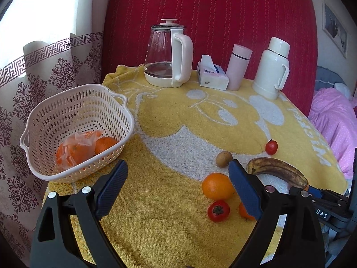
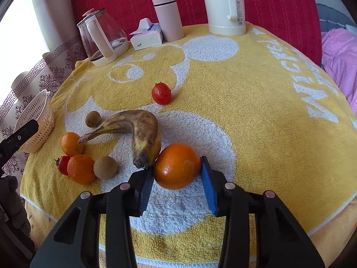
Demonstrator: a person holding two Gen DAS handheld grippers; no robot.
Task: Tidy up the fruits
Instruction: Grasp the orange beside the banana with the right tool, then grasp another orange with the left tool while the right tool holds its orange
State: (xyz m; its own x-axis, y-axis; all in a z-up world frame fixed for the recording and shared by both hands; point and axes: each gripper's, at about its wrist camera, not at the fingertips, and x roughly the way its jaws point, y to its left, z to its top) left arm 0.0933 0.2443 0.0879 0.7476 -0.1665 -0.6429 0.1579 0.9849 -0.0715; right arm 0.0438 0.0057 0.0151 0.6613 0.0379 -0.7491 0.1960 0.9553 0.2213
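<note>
In the right wrist view my right gripper (image 2: 176, 167) is shut on a large orange (image 2: 177, 166) that rests on the yellow towel (image 2: 245, 111), with a pad against each side. A spotted banana (image 2: 142, 131) touches the orange's left. Left of it lie two small oranges (image 2: 71, 144) (image 2: 81, 169), two brown kiwis (image 2: 92, 118) (image 2: 105, 167) and a red fruit (image 2: 62, 164); another red fruit (image 2: 161, 93) sits farther back. My left gripper (image 1: 178, 185) hangs open and holds nothing, right of the white basket (image 1: 75, 102), which holds oranges (image 1: 104, 145), one in plastic wrap.
A glass kettle (image 1: 167, 55), tissue pack (image 1: 212, 73), pink flask (image 1: 238, 67) and white thermos (image 1: 272, 67) line the back of the table against a red backrest. A curtain hangs at the left, and pink bedding (image 1: 334, 120) lies to the right. The basket stands at the table's left edge.
</note>
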